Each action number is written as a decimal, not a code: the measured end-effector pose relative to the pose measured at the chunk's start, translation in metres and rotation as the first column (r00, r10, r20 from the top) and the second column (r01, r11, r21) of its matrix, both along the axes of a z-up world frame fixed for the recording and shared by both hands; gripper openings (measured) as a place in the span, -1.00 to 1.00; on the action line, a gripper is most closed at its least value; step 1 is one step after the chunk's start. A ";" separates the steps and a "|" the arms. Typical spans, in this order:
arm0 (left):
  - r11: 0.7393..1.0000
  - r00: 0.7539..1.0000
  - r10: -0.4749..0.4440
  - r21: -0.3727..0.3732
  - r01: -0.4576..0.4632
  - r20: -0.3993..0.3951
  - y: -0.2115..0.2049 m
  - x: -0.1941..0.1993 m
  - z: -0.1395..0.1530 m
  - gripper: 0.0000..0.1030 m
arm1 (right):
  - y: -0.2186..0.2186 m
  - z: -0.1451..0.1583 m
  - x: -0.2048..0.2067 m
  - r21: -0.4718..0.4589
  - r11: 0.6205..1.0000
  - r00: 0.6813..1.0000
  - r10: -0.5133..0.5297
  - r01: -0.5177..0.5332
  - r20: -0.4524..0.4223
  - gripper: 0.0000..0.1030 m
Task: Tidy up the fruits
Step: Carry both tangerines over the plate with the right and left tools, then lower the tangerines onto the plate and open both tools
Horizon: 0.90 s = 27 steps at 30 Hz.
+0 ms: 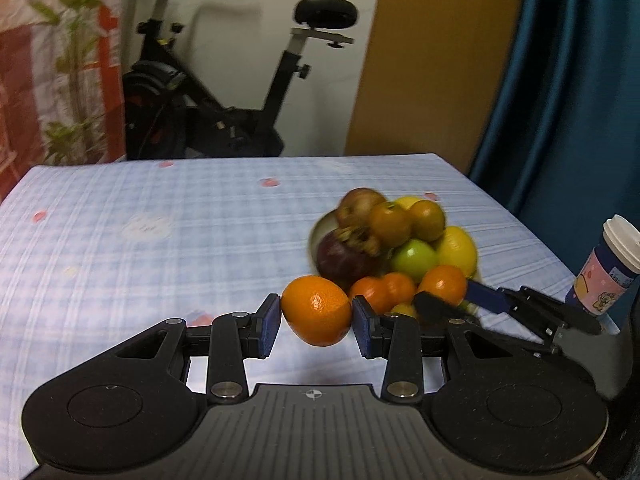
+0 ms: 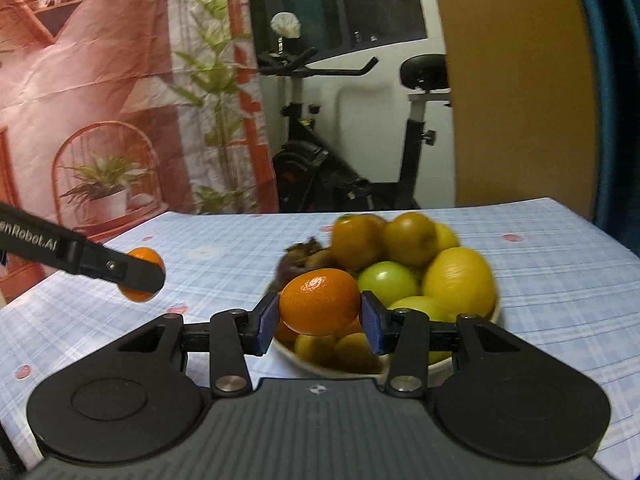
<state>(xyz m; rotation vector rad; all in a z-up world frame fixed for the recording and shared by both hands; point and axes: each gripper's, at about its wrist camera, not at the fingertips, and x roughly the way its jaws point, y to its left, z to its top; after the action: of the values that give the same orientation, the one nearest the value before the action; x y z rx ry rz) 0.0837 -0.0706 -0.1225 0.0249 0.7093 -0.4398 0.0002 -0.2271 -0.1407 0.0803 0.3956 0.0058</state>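
A blue plaid tablecloth (image 1: 160, 240) filled mid-frame, one exercise bike (image 1: 224, 92) behind. One bowl (image 2: 492, 316) held fruit. Left gripper (image 1: 316, 316) and right gripper (image 2: 318, 314) each clamped one orange (image 1: 316, 310) (image 2: 320, 300).

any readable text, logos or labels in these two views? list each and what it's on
"nRobot.AI": white print on the arm of the left gripper, cut off by the frame's left edge, in the right wrist view.
Paper cup: cartoon print and small lettering on its sleeve, too blurred to read.
Crosshair mark, no letters, on each gripper's own body.
Nothing else legible.
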 end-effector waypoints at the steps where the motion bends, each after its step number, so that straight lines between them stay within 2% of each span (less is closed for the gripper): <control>1: 1.000 1.000 -0.010 0.002 0.010 -0.002 -0.007 0.003 -0.001 -0.21 | -0.002 0.000 0.000 0.007 1.000 1.000 -0.003 0.003 0.001 -0.10; 11: 0.997 0.997 -0.076 0.023 0.077 -0.028 -0.057 0.031 -0.008 -0.21 | -0.001 -0.001 0.004 -0.021 1.000 0.999 0.005 -0.005 -0.040 -0.11; 16: 0.997 0.995 -0.074 0.005 0.074 -0.065 -0.070 0.047 -0.014 -0.21 | -0.001 -0.004 0.006 -0.026 1.000 0.998 -0.007 0.006 -0.058 -0.11; 27: 0.996 0.994 -0.087 0.025 0.089 -0.071 -0.084 0.054 -0.025 -0.21 | 0.000 -0.006 0.010 -0.042 0.999 0.998 0.001 -0.004 -0.070 -0.11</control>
<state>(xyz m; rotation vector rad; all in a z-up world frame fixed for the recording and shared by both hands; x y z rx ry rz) 0.1377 -0.1544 -0.1474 0.0673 0.7855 -0.5175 0.0107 -0.2274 -0.1467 0.0380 0.4656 -0.0025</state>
